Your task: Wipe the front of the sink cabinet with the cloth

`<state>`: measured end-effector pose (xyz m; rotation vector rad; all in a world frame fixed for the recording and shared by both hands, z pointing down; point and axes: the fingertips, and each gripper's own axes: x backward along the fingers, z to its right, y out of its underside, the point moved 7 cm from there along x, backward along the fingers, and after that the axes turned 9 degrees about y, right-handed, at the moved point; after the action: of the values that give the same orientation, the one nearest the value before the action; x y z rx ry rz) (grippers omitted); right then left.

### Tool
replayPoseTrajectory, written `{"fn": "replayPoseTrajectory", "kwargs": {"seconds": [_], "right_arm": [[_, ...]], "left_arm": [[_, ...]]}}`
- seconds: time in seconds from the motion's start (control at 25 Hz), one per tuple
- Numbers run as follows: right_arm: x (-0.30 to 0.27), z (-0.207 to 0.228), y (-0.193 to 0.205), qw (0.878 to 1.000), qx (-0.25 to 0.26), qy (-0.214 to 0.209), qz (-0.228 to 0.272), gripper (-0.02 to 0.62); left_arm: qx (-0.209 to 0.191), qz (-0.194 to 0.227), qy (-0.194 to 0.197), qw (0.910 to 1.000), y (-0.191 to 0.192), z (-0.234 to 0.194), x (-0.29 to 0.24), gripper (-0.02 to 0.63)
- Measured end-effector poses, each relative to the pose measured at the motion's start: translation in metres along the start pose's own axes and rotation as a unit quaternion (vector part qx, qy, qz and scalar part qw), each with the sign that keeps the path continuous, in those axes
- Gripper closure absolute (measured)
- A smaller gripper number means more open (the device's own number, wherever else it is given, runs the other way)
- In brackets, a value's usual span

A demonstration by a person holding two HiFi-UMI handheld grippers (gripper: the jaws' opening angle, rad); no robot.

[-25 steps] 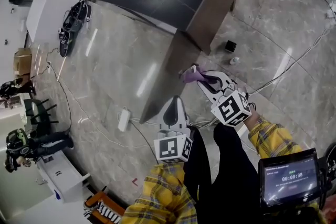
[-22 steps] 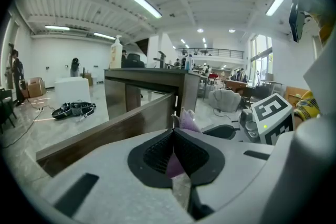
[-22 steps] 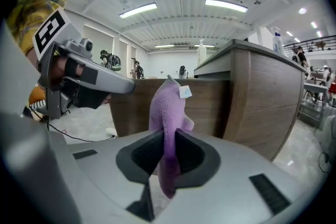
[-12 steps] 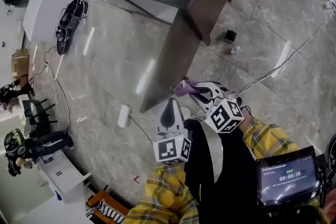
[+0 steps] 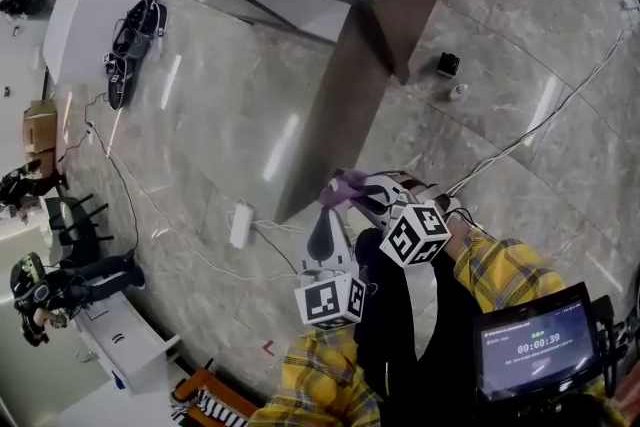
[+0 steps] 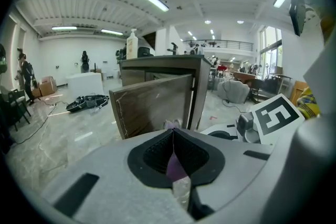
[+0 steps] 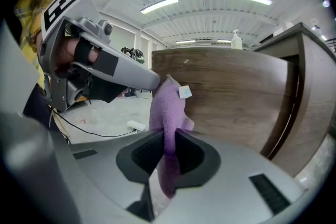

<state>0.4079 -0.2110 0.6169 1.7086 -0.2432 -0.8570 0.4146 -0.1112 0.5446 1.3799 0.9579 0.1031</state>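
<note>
Checking head view: right gripper [image 5: 355, 191] has the purple cloth [image 5: 340, 184] at the near lower corner of the sink cabinet front [image 5: 325, 105]; left gripper [image 5: 322, 215] is just beside it.
Left gripper view: jaws closed, purple sliver between them, probably nipping a cloth corner.
Right gripper view: jaws clamped mid-cloth, by the wood panel.
Cloth is soft, light and floppy; take it by the bunched middle.

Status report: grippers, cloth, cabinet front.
Left gripper and right gripper both shut on the cloth. Cloth at cabinet front, contact unclear. Nothing between them.
</note>
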Motion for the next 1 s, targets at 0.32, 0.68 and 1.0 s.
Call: {"fn": "replayPoseTrajectory", "kwargs": {"seconds": [0.32, 0.68, 1.0], "right_arm": [[-0.022, 0.020, 0.023, 1.000, -0.014, 0.021, 0.003, 0.554], [-0.023, 0.048, 0.017, 0.999, -0.007, 0.047, 0.003, 0.554], [-0.017, 0.094, 0.027, 0.996, -0.008, 0.082, -0.014, 0.554]], "left_arm": [[-0.009, -0.010, 0.016, 0.9998, 0.016, -0.003, -0.028, 0.598], [-0.023, -0.008, 0.045, 0.9987, 0.002, 0.004, -0.043, 0.598], [-0.037, -0.007, 0.069, 0.9969, -0.008, 0.020, -0.065, 0.598]]}}
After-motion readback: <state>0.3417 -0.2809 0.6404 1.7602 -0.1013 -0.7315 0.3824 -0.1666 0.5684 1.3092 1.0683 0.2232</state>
